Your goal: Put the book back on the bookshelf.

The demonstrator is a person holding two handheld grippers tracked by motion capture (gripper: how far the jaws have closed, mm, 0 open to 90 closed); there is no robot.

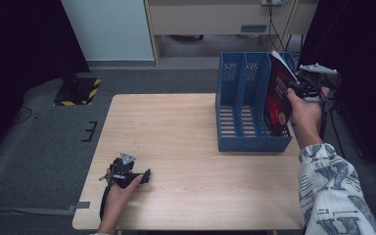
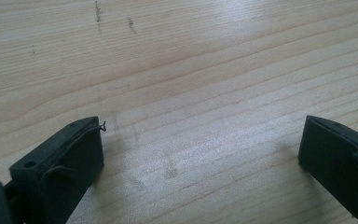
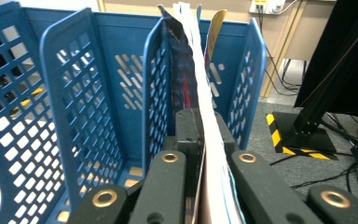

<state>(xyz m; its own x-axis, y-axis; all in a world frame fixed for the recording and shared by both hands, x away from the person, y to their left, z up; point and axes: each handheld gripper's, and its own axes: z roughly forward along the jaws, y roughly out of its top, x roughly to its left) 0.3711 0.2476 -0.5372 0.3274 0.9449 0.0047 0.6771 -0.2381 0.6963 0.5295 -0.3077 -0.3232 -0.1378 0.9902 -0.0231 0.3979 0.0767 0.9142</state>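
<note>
A blue file rack (image 1: 240,139) with three slots stands at the table's far right. A book (image 1: 276,98) with a dark red cover leans in its rightmost slot, top tilted toward the right. My right gripper (image 1: 297,88) is shut on the book's upper edge from the right side. In the right gripper view the black jaws (image 3: 205,128) pinch the book (image 3: 186,60), whose white pages run up between the rack's divider (image 3: 156,93) and its end wall. My left gripper (image 1: 146,176) rests on the table near the front left, open; nothing lies between its jaws (image 2: 203,128), just bare wood.
The wooden table (image 1: 186,147) stretches between the two hands. A black and yellow floor base (image 1: 78,90) sits beyond the table's back left corner. Cables (image 1: 335,122) trail over the floor at the right, beside a dark stand (image 3: 307,130).
</note>
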